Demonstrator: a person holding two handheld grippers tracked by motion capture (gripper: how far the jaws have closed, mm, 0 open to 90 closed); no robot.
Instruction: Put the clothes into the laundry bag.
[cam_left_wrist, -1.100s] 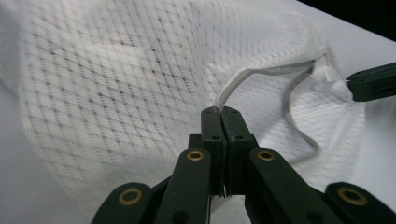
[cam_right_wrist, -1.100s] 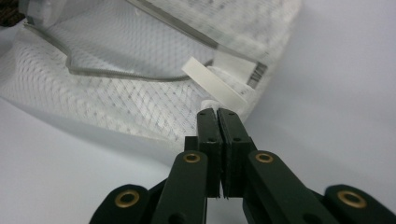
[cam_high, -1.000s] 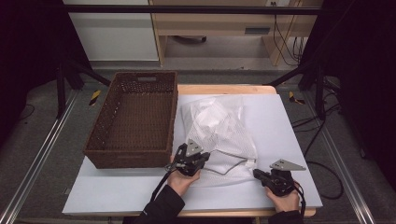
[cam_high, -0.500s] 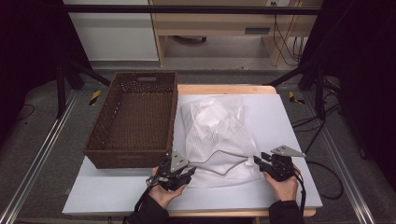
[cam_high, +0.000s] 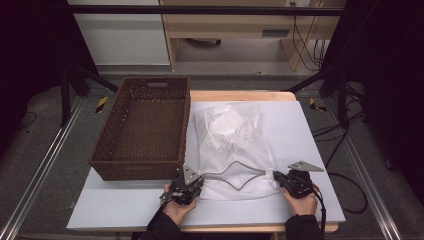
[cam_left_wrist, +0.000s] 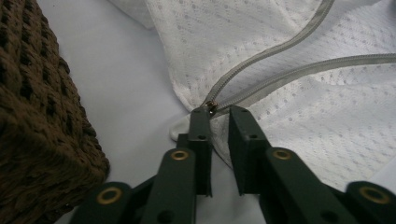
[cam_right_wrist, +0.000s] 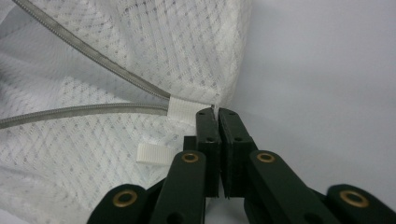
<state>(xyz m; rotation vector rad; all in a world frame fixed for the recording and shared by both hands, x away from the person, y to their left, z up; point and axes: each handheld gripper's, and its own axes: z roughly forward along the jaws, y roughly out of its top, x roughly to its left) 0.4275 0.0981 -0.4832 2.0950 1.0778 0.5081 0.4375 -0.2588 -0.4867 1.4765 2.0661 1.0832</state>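
A white mesh bag (cam_high: 235, 145) lies on the white tabletop, its grey zipper (cam_high: 231, 163) gaping along the near edge. My left gripper (cam_high: 199, 176) is at the zipper's left end. In the left gripper view its jaws (cam_left_wrist: 219, 111) have just been closing and still stand a narrow gap apart, with the small metal slider (cam_left_wrist: 211, 106) and the zipper end at their tips. My right gripper (cam_high: 276, 176) is at the bag's near right corner. In the right gripper view it (cam_right_wrist: 216, 111) is shut on the thin edge of the mesh bag (cam_right_wrist: 140, 70) beside a white tab (cam_right_wrist: 182, 111).
A brown wicker basket (cam_high: 140, 167) stands left of the bag, its near right corner close beside my left gripper (cam_left_wrist: 37, 116). The white tabletop (cam_high: 310, 130) lies bare right of the bag. Cables trail off the table's right side.
My left hand has moved left and nearer the table's front edge. The right hand has barely shifted. The bag's zipper edge is now stretched out between the two grippers.
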